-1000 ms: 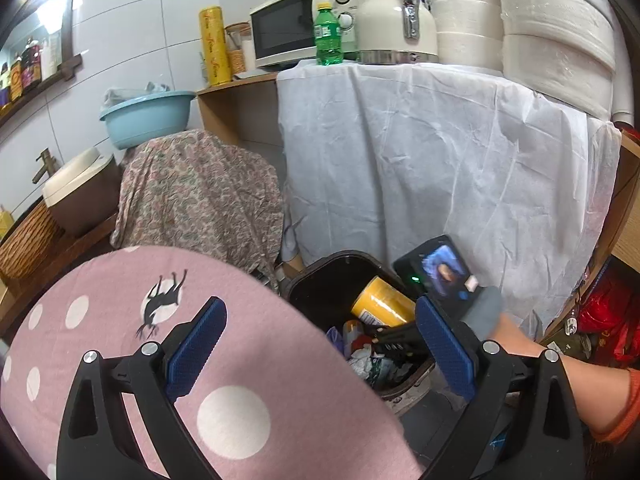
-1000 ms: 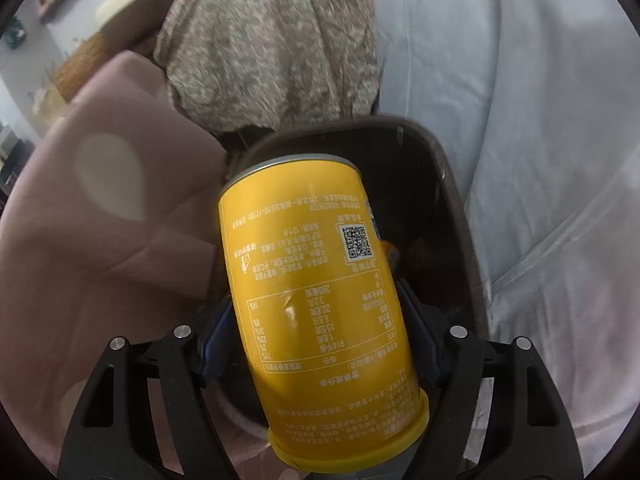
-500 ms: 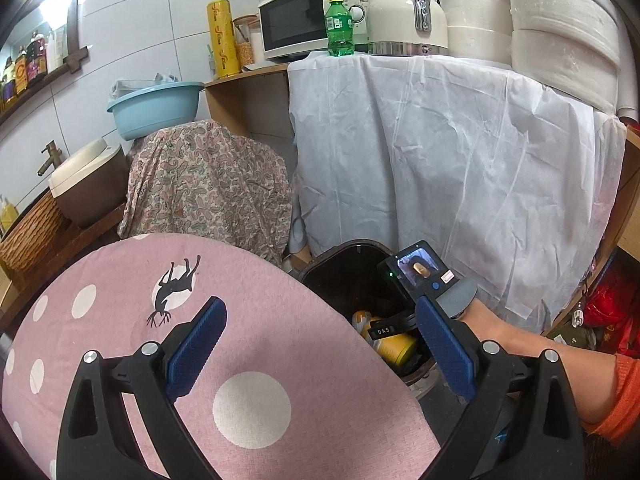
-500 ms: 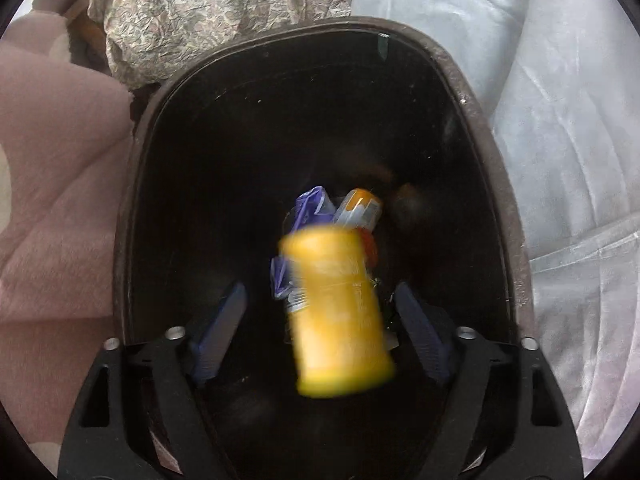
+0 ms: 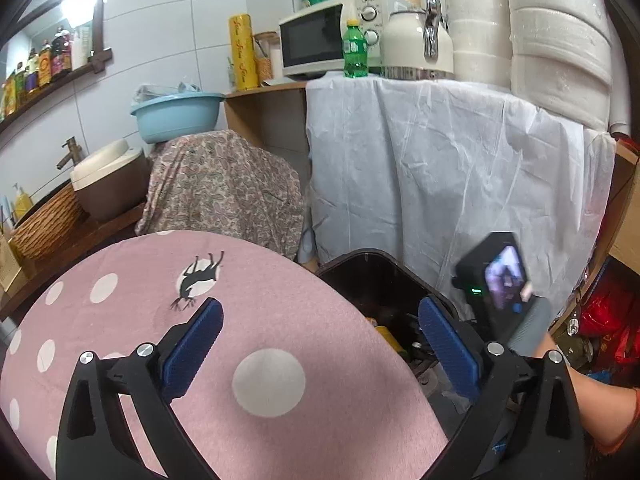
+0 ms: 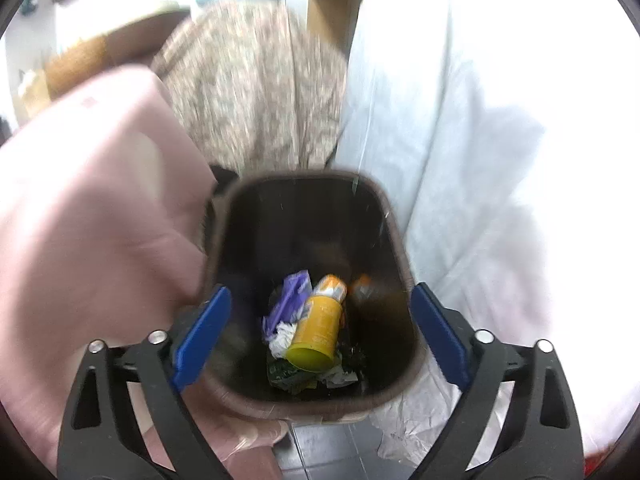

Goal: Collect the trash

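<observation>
A yellow can (image 6: pixel 316 330) lies on its side at the bottom of the dark brown trash bin (image 6: pixel 394 236), among a purple wrapper (image 6: pixel 290 298), another orange-topped can (image 6: pixel 330 286) and crumpled scraps. My right gripper (image 6: pixel 320 330) hangs above the bin's mouth, its jaws still opening and nothing between the blue pads. In the left wrist view the bin (image 5: pixel 360 276) stands beside the pink dotted tablecloth (image 5: pixel 160 300), and the right tool's camera body (image 5: pixel 496 280) hovers over it. My left gripper (image 5: pixel 320 344) is open and empty over the table edge.
A white sheet (image 5: pixel 440 168) drapes the counter behind the bin, with a microwave (image 5: pixel 320 40), green bottle (image 5: pixel 354 50) and kettle (image 5: pixel 420 44) on top. A floral cloth (image 5: pixel 224 188) covers something left of the bin. A person's forearm (image 5: pixel 592 400) is at the lower right.
The yellow can left my right gripper and dropped into the bin. The right gripper's jaws widened and it rose away from the bin. The left gripper drifted slightly.
</observation>
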The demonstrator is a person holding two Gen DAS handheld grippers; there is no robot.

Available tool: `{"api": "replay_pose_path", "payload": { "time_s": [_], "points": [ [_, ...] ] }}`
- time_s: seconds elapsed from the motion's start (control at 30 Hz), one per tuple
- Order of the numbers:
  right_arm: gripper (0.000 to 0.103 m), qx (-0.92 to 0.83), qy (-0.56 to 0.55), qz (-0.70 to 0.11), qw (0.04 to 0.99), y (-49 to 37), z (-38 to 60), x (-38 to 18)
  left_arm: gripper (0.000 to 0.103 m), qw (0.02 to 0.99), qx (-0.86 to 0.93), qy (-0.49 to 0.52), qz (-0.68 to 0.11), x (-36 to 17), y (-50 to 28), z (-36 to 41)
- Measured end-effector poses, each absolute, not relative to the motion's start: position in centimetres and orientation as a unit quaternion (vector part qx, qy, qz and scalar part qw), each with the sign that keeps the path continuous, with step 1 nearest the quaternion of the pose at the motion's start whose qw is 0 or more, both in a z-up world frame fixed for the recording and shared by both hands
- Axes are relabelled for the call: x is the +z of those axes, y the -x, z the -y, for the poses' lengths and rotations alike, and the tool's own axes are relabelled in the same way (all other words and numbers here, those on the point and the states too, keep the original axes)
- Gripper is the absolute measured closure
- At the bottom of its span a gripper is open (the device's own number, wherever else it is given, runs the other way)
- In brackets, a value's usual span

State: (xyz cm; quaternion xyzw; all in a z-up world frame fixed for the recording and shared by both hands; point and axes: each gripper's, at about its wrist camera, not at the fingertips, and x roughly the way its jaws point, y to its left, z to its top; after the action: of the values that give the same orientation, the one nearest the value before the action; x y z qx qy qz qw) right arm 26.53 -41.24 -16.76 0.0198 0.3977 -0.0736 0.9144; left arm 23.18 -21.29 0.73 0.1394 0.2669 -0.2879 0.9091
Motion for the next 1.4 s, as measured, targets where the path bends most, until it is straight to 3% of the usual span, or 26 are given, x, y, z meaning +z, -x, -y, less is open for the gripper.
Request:
{"api": "replay_pose_path", "payload": {
  "time_s": [0.17, 0.63, 1.0, 1.4],
  "points": [
    [0.006, -0.062, -0.016, -0.315, 0.947, -18.7, 38.4, -11.0, 0.005, 0.921, -0.280, -0.125, -0.239, 1.8, -20.1, 18.0],
    [0.006, -0.015, -0.027, -0.133, 0.991, -1.4, 25.8, -0.8, 0.005, 0.975, -0.161, -0.059, -0.141, 2.9, -8.5, 5.3],
    [0.006, 0.015, 0.006, -0.102, 0.995, 4.7, 17.8, -0.5, 0.005, 0.994, -0.043, -0.033, -0.094, 1.0, -1.4, -2.1],
    [0.006, 0.056, -0.027, -0.099, 0.993, 5.3, 16.5, 0.2, 0.005, 0.995, -0.020, -0.041, -0.084, 0.4, 0.9, -3.0]
  ]
}}
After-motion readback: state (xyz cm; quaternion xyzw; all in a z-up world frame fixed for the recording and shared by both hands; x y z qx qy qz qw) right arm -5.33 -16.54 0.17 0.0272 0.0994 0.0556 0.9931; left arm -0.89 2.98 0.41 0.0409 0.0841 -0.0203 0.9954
